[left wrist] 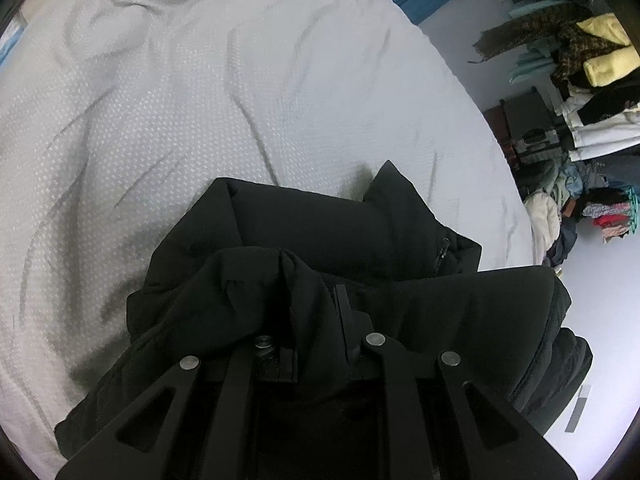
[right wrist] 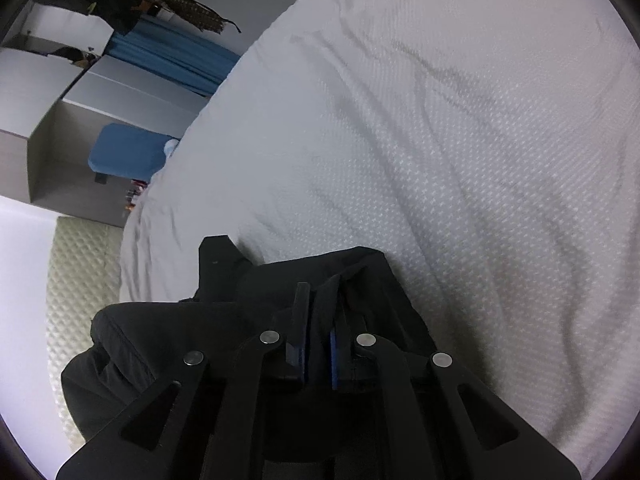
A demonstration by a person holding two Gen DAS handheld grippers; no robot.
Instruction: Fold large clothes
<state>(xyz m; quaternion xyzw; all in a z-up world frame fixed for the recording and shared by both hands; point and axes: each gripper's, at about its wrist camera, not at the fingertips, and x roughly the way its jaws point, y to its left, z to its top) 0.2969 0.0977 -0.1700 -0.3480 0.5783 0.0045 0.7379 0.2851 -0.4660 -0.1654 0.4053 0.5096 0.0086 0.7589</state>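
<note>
Wrinkled white textured bedsheet (left wrist: 240, 100) fills both views. Heaped mixed clothes pile (left wrist: 592, 92) beyond bed edge. Bulky black padded jacket (left wrist: 320, 232) bunched on sheet. Left gripper (left wrist: 316, 320), right gripper (right wrist: 320, 320) angled down, each clamped on jacket fabric.

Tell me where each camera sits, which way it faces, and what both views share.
Left wrist: rides the left tool, looking along it over the black jacket and the white bed; only tool linkages show.
Right wrist: rides the right tool, shut on the jacket; only linkages show.
Shared: jacket, bed.
</note>
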